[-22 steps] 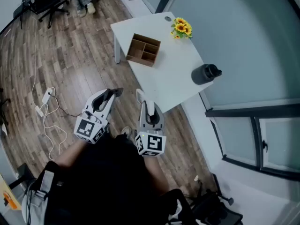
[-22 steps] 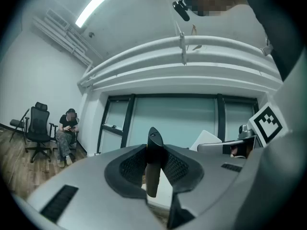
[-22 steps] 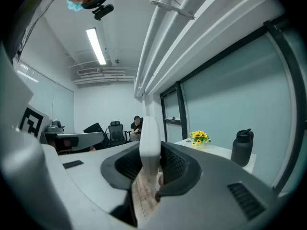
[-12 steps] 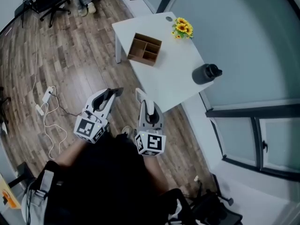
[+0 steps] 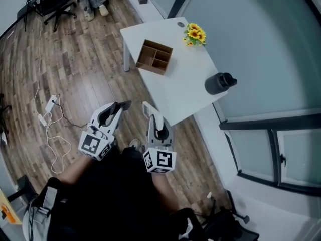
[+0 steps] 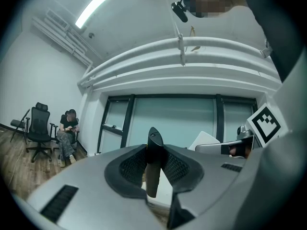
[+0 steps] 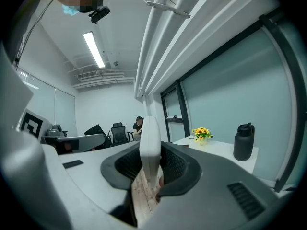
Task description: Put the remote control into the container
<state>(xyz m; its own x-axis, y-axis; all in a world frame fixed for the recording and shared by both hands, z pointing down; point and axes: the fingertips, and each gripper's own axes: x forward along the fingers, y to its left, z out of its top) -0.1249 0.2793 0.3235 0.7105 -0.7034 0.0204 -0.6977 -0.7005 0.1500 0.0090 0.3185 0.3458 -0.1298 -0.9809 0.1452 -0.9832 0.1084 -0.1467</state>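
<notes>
Left gripper clenched on thin dark remote control. Remote stands on end between jaws, long side running along jaws, tip poking out past them. Right gripper clenched on white remote control, held same way.

Head view: both remotes low in frame, over wood floor. Dark one points to upper right, white one nearly straight up, toward white table.

Wooden container on table, well apart from both. Yellow flowers and dark bottle there too. White cable on floor at left. Glass wall at right.
</notes>
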